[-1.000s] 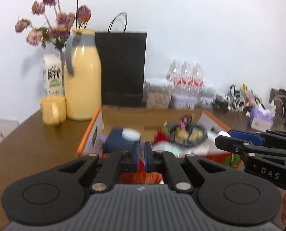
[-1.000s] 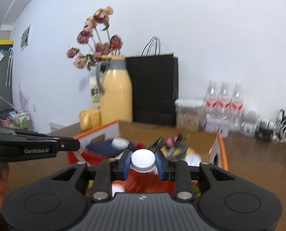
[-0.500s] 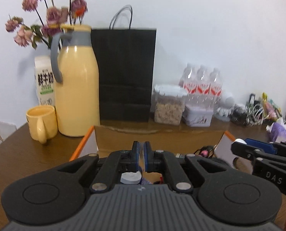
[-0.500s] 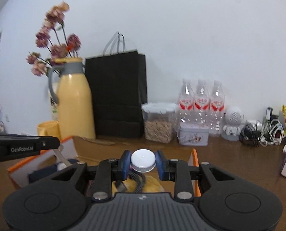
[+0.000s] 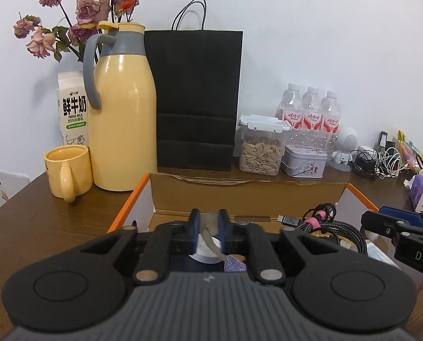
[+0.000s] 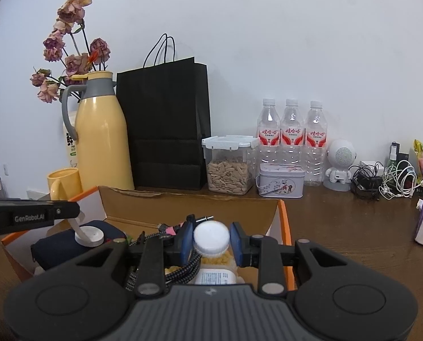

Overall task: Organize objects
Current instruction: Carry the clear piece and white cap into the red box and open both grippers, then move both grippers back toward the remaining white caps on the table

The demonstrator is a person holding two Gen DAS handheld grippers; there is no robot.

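We hold the right gripper (image 6: 211, 241) clenched on a white-capped bottle (image 6: 211, 237) over the box (image 6: 282, 227), while the left gripper (image 5: 208, 231) opens around a strap (image 5: 208, 234) to drop it just below.

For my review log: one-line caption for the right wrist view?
Right tongs grip a white-capped bottle over the open cardboard box.
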